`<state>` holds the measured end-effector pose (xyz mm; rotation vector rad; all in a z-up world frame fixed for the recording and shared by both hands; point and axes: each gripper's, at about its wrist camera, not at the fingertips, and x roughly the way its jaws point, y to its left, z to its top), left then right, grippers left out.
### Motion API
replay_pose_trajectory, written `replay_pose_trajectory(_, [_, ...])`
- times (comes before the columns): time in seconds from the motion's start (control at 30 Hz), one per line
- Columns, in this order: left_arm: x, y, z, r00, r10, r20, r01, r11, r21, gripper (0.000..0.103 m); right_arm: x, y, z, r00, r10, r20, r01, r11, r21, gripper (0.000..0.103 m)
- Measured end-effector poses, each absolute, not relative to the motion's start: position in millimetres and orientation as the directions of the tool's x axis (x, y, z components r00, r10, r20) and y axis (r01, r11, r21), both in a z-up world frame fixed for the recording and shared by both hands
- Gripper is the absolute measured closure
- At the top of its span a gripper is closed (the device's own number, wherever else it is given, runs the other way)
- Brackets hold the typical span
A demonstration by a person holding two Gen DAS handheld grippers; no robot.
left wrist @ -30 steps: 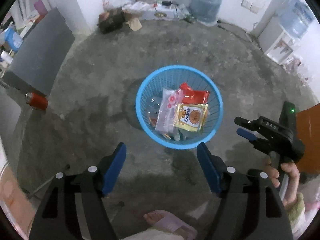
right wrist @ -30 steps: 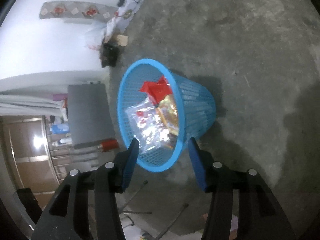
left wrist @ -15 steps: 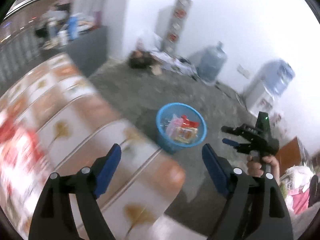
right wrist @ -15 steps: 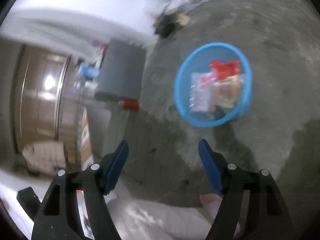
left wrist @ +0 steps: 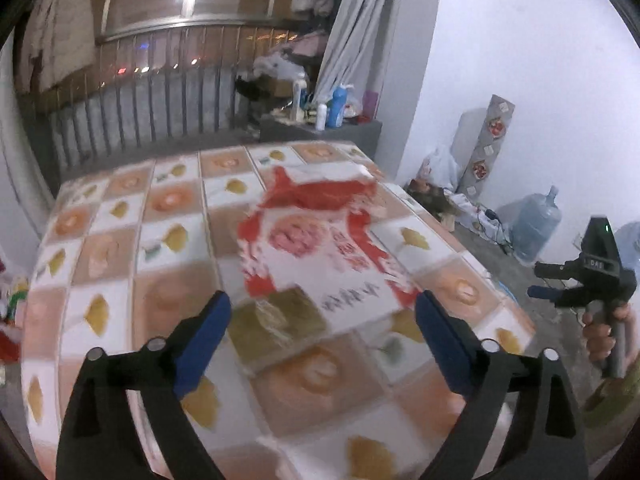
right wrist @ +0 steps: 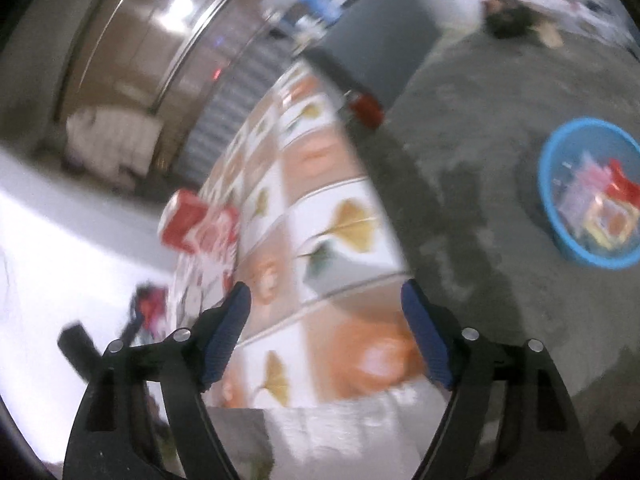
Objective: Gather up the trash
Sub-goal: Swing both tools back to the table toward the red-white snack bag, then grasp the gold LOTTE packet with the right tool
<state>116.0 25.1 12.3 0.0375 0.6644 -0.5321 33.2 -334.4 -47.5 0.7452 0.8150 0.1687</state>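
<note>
1. Left wrist view: a red-and-white printed bag [left wrist: 320,248] is lying flat on the table [left wrist: 120,240], which is wearing a checked cloth with ginkgo-leaf squares; the dark characters near the bag's front edge are too blurred to read
2. A greenish-gold packet [left wrist: 276,320] is sitting at the bag's near-left corner, touching it; no text is resolving
3. Right wrist view: the blue basket [right wrist: 588,256] is standing on the concrete floor [right wrist: 480,120], well apart from the table, holding a clear packet, a red wrapper and a yellow-orange packet; labels unreadable
4. left gripper [left wrist: 322,312] is pointing down over the table, jaws opening wide, gripping nothing, with the bag's front edge framed between them
5. right gripper [right wrist: 326,308] is hovering over the table's corner, jaws opening, nothing between the pads; in the left view a hand [left wrist: 604,332] is holding it beyond the table edge
</note>
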Motion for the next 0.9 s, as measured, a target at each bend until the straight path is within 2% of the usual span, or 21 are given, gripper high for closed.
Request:
replay_pose_trajectory(0.13, [159.7, 37.3, -4.9, 0.615, -0.471, -0.632, 0.501, 0.853, -0.147, 0.009, 63.9, -302.6, -38.5, 0.642, 0.418, -0.643, 0.092, 0.790, 0.606, 0.029])
replay_pose_trajectory(0.27, [191.8, 40.1, -30.9, 0.493, -0.529, -0.691, 0.493, 0.824, -0.280, 0.009, 94.6, -267.0, -30.5, 0.602, 0.448, -0.661, 0.033, 0.813, 0.581, 0.029])
replay_pose_trajectory(0.33, [193.2, 40.2, -37.5, 0.455, -0.556, -0.696, 0.495, 0.807, -0.322, 0.009, 112.3, -251.9, -28.9, 0.584, 0.449, -0.676, 0.017, 0.826, 0.563, 0.029])
replay_pose_trajectory(0.47, [171.7, 40.4, -41.5, 0.437, -0.567, -0.698, 0.529, 0.790, -0.311, 0.009, 144.0, -222.7, -26.5, 0.554, 0.421, -0.719, -0.019, 0.869, 0.494, 0.029])
replay_pose_trajectory(0.6, [143.1, 42.5, -41.1, 0.387, -0.635, -0.669, 0.561, 0.738, -0.375, 0.009, 162.2, -202.6, -20.2, 0.556, 0.402, -0.727, -0.034, 0.885, 0.464, 0.030])
replay_pose_trajectory(0.77, [109.8, 37.4, -41.1, 0.304, -0.755, -0.581, 0.599, 0.625, -0.500, 0.009, 148.5, -173.9, -10.3, 0.531, 0.499, -0.685, -0.134, 0.848, 0.513, 0.032])
replay_pose_trajectory(0.9, [91.7, 36.7, -36.6, 0.301, -0.780, -0.549, 0.621, 0.597, -0.508, 0.009, 140.8, -146.3, -13.7, 0.473, 0.548, -0.690, -0.178, 0.827, 0.534, 0.032])
